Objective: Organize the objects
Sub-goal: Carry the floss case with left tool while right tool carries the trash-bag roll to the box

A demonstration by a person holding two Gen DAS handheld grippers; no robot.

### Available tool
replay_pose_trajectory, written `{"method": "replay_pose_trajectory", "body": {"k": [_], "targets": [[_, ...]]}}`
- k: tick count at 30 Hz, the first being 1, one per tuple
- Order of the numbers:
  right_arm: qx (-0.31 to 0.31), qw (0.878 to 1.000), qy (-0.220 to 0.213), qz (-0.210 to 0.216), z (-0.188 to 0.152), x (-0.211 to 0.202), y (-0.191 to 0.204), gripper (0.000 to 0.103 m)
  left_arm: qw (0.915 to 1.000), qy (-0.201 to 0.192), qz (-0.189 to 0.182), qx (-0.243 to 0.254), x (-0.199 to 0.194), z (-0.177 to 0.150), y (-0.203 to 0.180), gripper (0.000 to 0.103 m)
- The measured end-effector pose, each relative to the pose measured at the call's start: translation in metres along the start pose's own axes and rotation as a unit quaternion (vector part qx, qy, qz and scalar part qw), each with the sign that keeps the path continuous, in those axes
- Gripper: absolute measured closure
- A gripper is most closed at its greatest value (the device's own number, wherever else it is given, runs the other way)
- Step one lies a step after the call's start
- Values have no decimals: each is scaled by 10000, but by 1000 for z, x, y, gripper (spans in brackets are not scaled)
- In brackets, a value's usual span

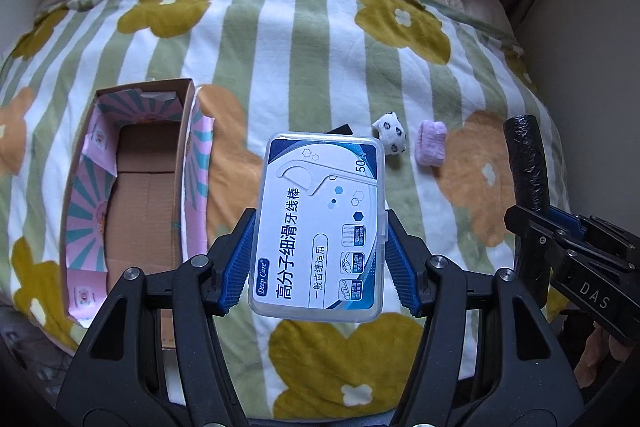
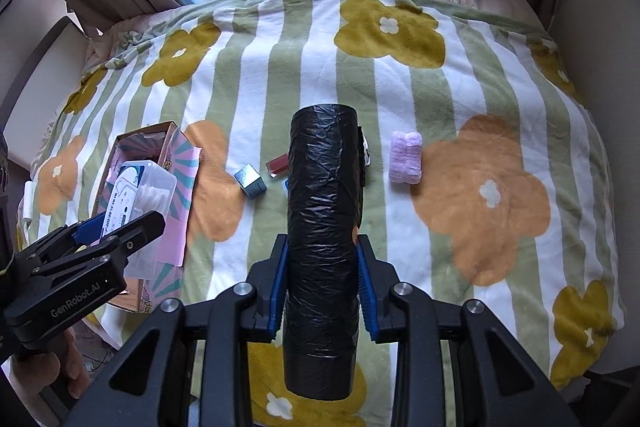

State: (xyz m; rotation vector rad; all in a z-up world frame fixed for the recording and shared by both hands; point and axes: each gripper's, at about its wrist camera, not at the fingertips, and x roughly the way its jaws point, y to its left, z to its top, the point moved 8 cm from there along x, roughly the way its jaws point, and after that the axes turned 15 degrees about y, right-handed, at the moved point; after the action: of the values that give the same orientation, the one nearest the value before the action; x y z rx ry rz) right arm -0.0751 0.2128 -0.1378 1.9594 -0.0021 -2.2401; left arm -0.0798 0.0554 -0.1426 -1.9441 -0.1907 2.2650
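clear plastic floss box point(image 1: 320, 227), light and stiff, sits clamped in the left gripper point(image 1: 320, 259) jaws; right gripper point(image 2: 322, 287) jaws squeeze the soft black bag roll point(image 2: 324, 247); cardboard box point(image 1: 136, 195) lies at nine o'clock.

We note the blanket point(image 1: 256, 39) in green and white stripes with mustard and orange flowers. Floss pick case point(image 1: 320, 227): clear, label white and navy. Cardboard box point(image 1: 136, 187): brown floor, walls lined with pink and teal rays. Bin bag roll point(image 2: 324, 247): glossy black. Purple fluffy bundle point(image 2: 406, 157); white piece with black spots point(image 1: 390, 133); grey metallic cube point(image 2: 250, 181); gripper pads point(image 1: 239, 259) blue
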Motion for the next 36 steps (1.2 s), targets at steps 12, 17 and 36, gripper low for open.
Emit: {"method": "replay_pose_trajectory", "body": {"k": [12,17,36], "targets": [[-546,9982,-232,123,22,-20,65,74,9985,-361,9,-409,-42,-1,52,46],[-924,9950,-303,225,42,-21,109,74,9954,-521,118,-801,-60,-1,101,46],[-1795,9801,549,649,92,85,269,74,9838,-217,329,-1751,-20,-28,246,46]]}}
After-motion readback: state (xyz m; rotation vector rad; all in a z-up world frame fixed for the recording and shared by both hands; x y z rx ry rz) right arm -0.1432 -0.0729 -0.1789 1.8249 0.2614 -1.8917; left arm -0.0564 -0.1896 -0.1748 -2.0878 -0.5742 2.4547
